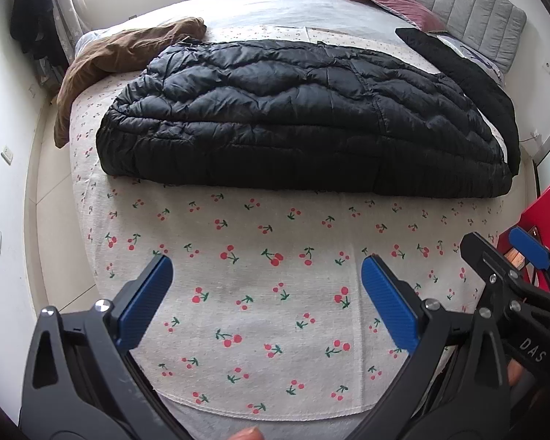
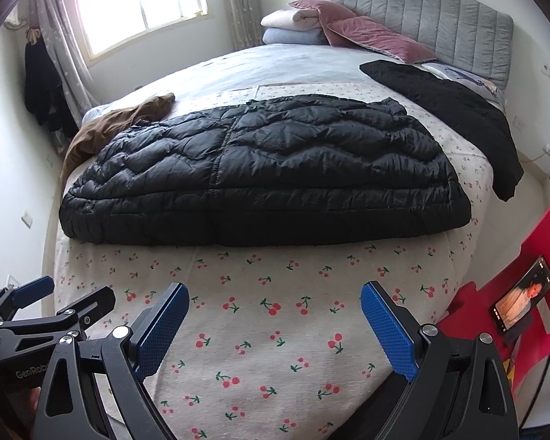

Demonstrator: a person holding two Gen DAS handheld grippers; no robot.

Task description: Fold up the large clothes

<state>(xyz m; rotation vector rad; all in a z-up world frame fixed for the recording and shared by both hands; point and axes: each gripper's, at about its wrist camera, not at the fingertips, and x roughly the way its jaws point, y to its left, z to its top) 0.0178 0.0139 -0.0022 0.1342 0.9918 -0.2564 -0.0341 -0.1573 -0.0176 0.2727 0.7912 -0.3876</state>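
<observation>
A black quilted puffer coat (image 1: 304, 117) lies folded into a long thick bundle across the bed (image 1: 267, 11), on a cherry-print sheet (image 1: 260, 293). Both tongs hover over bare sheet at the near edge of the bed, well apart from the coat, which sits at 12 o'clock from each.

The left tongs (image 1: 267, 302) stand with blue pads (image 1: 146, 304) spread wide and nothing between them. The right tongs (image 2: 275, 330) are likewise spread apart and hold nothing, their pads (image 2: 388, 330) aimed at the coat's near folded edge. In the left wrist view the right tongs show at 3 o'clock; in the right wrist view the left tongs show at 9 o'clock.

A brown garment (image 2: 117, 124) lies at 10 o'clock of the coat, touching its far corner. A black fleece garment (image 2: 451, 110) lies at 2 o'clock, draped over the bed's edge. A red chair (image 2: 513, 282) carrying a phone (image 2: 520, 299) stands at 3 o'clock of the right tongs
</observation>
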